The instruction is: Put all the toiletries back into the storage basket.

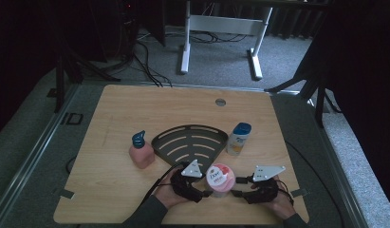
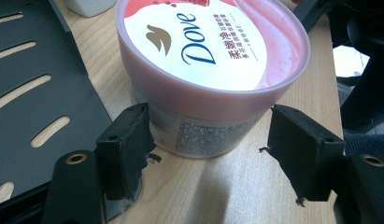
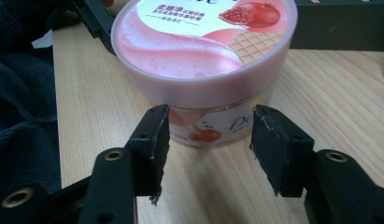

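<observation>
Table (image 1: 116, 114): pale wood-grain top, matt, smooth. Pink tub (image 2: 203, 70): plastic, lid semi-gloss with a printed label on top; the wall below carried a paper-like printed label with fine text. Left gripper (image 2: 206, 154) and right gripper (image 3: 208, 149): black hard plastic bodies, matt, with brass-coloured rings at the holes; the pads (image 3: 157, 140) looked like dull rubber or foam, rough and frayed at the edges (small shreds hung off the corners). Slotted tray (image 2: 35, 107): dark, smooth, faintly sheened, metal or plastic could not be told. Sleeve (image 3: 21, 116) was dark knitted cloth.
</observation>
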Tool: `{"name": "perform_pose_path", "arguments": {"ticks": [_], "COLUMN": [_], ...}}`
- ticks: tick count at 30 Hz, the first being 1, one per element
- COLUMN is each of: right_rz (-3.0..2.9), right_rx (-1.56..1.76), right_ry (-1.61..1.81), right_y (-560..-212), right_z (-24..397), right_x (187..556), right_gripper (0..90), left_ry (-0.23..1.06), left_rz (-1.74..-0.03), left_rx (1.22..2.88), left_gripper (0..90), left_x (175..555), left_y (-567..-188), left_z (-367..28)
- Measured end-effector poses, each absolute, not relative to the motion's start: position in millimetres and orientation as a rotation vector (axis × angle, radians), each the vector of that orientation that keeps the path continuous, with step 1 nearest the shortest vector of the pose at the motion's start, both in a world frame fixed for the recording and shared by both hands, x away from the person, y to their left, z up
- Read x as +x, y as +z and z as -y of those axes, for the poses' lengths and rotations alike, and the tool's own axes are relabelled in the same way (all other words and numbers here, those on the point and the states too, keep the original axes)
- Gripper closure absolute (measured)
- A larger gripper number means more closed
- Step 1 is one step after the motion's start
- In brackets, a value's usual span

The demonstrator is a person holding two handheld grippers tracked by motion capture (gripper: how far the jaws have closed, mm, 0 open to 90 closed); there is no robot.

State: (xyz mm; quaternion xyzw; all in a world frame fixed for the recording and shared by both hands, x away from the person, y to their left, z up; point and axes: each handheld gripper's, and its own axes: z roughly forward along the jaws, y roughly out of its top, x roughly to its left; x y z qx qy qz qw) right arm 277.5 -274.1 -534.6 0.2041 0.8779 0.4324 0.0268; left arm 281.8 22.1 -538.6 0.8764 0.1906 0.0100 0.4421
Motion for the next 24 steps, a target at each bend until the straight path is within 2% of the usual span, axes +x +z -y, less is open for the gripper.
{"name": "perform_pose_path", "arguments": {"ticks": [16,24], "right_rz": [-2.706,-2.709], "right_rx": [0.550,0.524], "right_ry": [1.307,1.288], "right_y": [-535.0,-533.9], "right_z": [264.7,262.7], "right_x": [279.2,280.1], "right_gripper": [30.9,28.7], "left_ry": [0.031,0.057], "left_rz": [-0.441,-0.428], "left_rx": [2.197,2.208], "left_gripper": [23.2,19.8], "left_x": [285.5,286.3], "left_y": [-543.9,-545.7], "left_z": [-18.1,-13.4]}}
